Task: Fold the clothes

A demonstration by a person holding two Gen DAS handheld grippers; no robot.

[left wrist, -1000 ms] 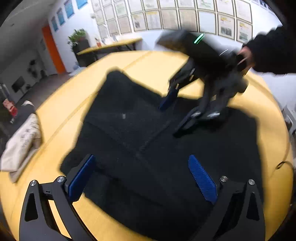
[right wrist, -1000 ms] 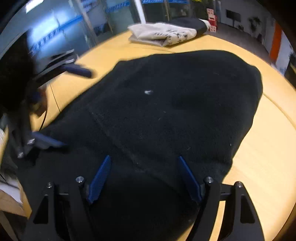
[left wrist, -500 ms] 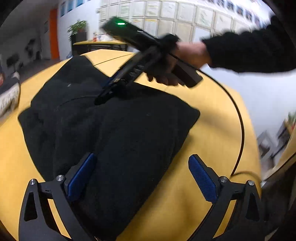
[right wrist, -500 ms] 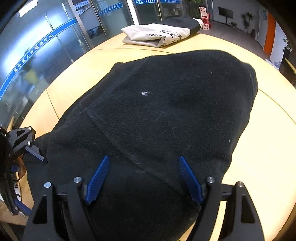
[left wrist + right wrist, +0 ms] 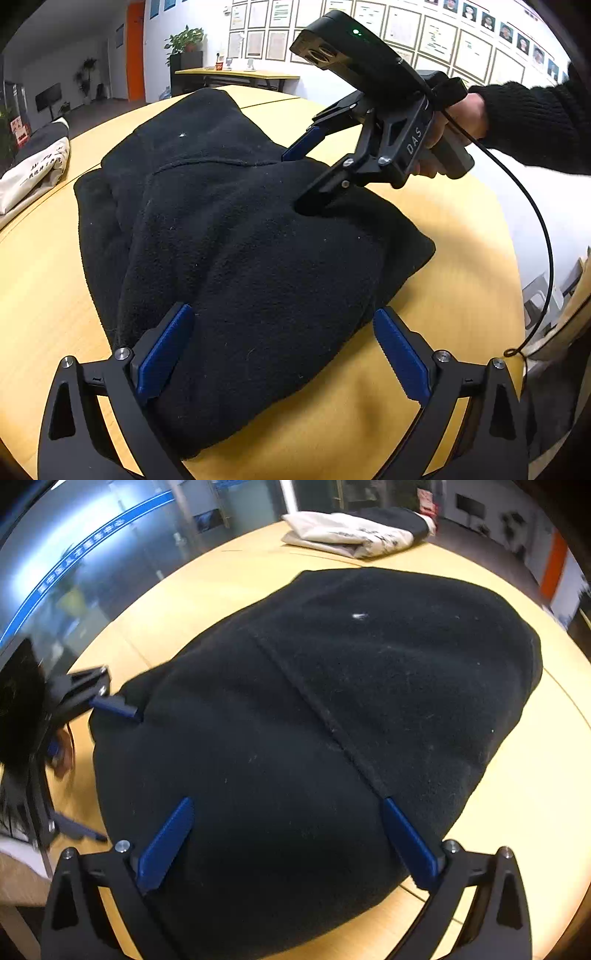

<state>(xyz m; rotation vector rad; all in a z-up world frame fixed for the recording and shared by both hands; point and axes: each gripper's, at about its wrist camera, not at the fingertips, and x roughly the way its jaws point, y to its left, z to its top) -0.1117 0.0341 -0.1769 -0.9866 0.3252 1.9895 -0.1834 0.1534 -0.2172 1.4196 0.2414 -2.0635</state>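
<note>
A black fleece garment lies folded in a thick bundle on the round yellow table. My left gripper hovers open at the bundle's near edge, one blue pad over the fleece and the other over bare table. My right gripper, held by a hand in a black sleeve, points down at the far side of the bundle. Its jaws are opening, with fleece below them and nothing pinched. In the right wrist view the right gripper spans the garment, and the left gripper stands at the left edge.
A folded white and black pile of clothes lies at the far side of the table, also seen as the pile at the left. A black cable loops from the right gripper past the table's right edge.
The right gripper's jaws have spread wider over the fleece. The left gripper has swung round and sunk to the bundle's near edge, still open.
</note>
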